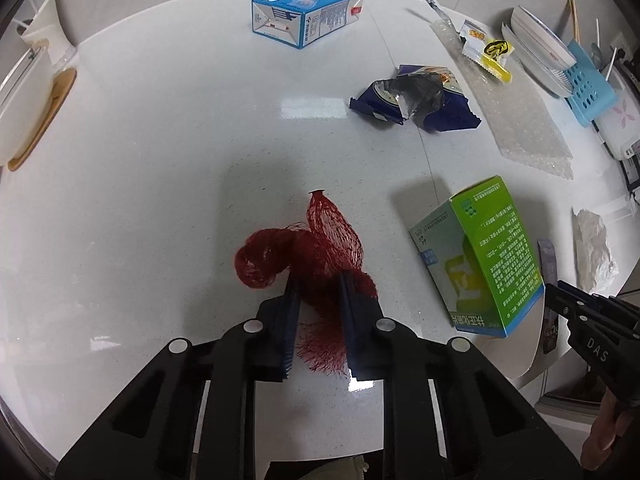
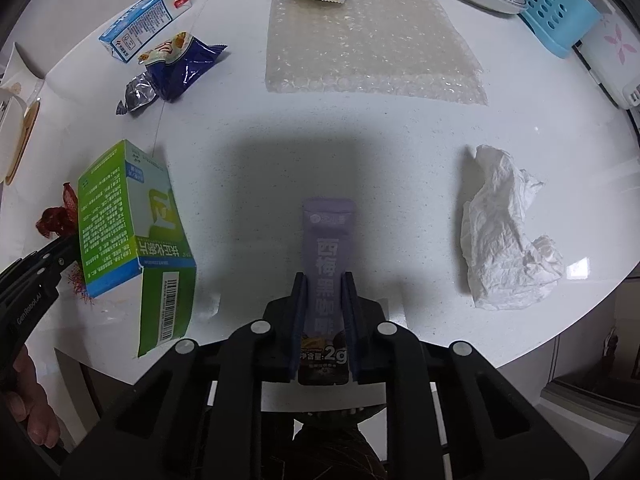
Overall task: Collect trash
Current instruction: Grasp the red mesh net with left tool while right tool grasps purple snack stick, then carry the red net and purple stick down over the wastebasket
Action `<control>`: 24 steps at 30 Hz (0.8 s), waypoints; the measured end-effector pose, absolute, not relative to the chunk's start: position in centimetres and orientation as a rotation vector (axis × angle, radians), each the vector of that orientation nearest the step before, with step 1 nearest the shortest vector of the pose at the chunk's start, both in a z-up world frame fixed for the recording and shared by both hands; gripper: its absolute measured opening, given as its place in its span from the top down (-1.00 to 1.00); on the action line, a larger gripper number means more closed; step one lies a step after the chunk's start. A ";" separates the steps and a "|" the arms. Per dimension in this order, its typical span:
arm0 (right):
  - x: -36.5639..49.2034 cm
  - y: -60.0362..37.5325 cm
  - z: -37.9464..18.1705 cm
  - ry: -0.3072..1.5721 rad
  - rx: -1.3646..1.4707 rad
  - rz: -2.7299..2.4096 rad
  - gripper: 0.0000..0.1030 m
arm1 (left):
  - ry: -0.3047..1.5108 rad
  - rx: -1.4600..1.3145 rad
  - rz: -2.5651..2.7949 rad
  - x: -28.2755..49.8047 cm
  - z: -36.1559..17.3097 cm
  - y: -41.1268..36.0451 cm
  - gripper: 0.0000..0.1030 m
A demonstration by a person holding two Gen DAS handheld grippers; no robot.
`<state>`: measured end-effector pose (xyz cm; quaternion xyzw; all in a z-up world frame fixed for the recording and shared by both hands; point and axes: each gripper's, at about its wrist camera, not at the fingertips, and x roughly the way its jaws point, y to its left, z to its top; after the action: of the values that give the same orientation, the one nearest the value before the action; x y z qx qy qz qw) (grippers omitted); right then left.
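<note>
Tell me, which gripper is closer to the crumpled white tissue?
Right. The right gripper, shut on the purple sachet, has the tissue just off to its side. The left gripper, shut on the red net, sits beyond the green box.

A crumpled dark-red plastic mesh net bag (image 1: 316, 264) lies bunched on the white table. A flat purple foil sachet (image 2: 326, 272) lies lengthwise, pointing toward twelve o'clock.

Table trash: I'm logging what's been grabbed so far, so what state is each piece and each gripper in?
Left gripper: shut on red mesh net.
Red mesh net: bunched, lying on table.
Right gripper: shut on purple sachet.
Purple sachet: flat on table.
Green box: end flap open.
White tissue: crumpled.
Blue wrapper: torn open.
Milk carton: on its side.
</note>
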<state>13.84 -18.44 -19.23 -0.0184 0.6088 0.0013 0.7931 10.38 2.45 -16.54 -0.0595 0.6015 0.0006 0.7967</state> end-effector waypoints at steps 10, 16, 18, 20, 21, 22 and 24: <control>14.3 -18.2 -19.1 1.301 -0.049 0.012 0.78 | 1.267 -0.137 0.013 9.9 -15.8 2.6 0.76; 13.7 -19.2 -18.0 1.272 -0.042 0.020 0.78 | 1.243 -0.148 0.026 9.7 -14.6 2.8 0.77; 13.6 -19.3 -17.6 1.259 -0.046 0.029 0.78 | 1.230 -0.150 0.030 9.4 -14.0 2.9 0.77; 12.9 -19.5 -17.3 1.245 -0.051 0.031 0.78 | 1.222 -0.150 0.028 9.1 -13.6 2.9 0.77; 12.7 -19.5 -17.1 1.240 -0.049 0.035 0.78 | 1.218 -0.152 0.029 9.0 -13.4 2.9 0.77; 12.5 -19.6 -16.8 1.234 -0.049 0.040 0.78 | 1.213 -0.155 0.031 8.8 -13.1 2.9 0.77; 12.1 -19.6 -16.2 1.215 -0.057 0.041 0.78 | 1.205 -0.160 0.036 8.6 -12.6 2.9 0.77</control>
<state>12.13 -19.64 -16.23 -0.0269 0.5706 0.0195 0.8205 8.62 2.89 -12.63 -0.0753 0.5659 0.0167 0.8209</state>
